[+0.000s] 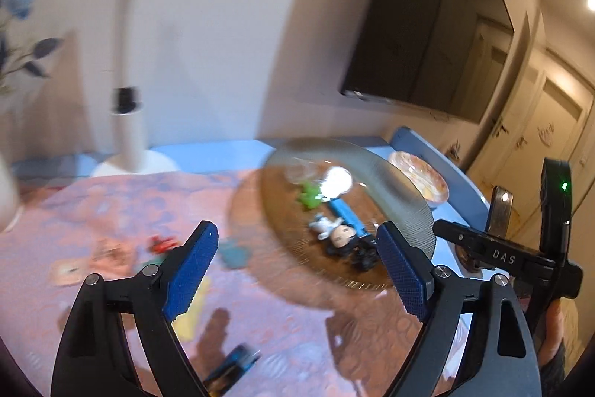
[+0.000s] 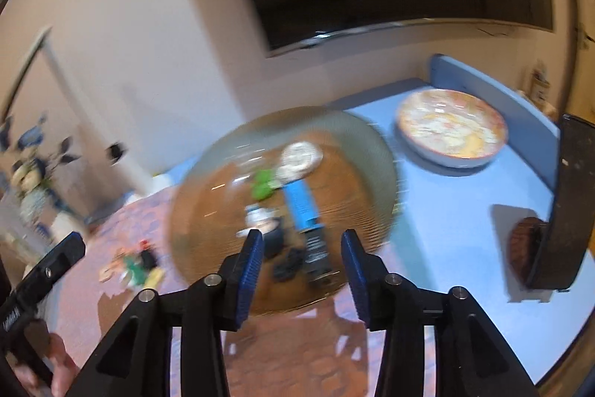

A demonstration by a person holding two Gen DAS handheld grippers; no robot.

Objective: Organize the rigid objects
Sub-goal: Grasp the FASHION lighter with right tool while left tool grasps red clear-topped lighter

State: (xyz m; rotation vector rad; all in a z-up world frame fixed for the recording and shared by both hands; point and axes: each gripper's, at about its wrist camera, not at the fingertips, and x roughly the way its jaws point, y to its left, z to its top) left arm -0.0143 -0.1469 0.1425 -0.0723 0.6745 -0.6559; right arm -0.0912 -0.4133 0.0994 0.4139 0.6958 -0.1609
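Looking along your left gripper (image 1: 297, 265), you see its two blue pads standing wide apart with nothing between them, and it points down at a slant over the pink patterned cloth (image 1: 111, 211). Your right gripper (image 2: 303, 265) also has its pads apart, less wide, and no pad touches anything; it points down toward the near rim of the ribbed glass plate (image 2: 372, 151). In the left view the black body of the other gripper shows at the right edge, with part of your hand (image 1: 556, 333) under it.

Just under the left gripper a small black and blue object (image 1: 238, 361) lies on the cloth, blurred. A little farther, to the left, several small toys (image 1: 163, 244) lie loose on the cloth: red, green and yellow pieces, too blurred to name.

On the plate rest the sorted things: a small figure with a dark head (image 1: 340, 233), a blue stick-shaped piece (image 2: 301, 203), a green piece (image 2: 262, 186) and a white round piece (image 2: 301, 155), close together.

Behind the plate, on the blue table (image 2: 465, 211), stands a flowered bowl (image 2: 452, 133), apart from the plate. Farther back, a white lamp base (image 1: 134, 166) and a dark screen (image 1: 427, 36) on the wall.
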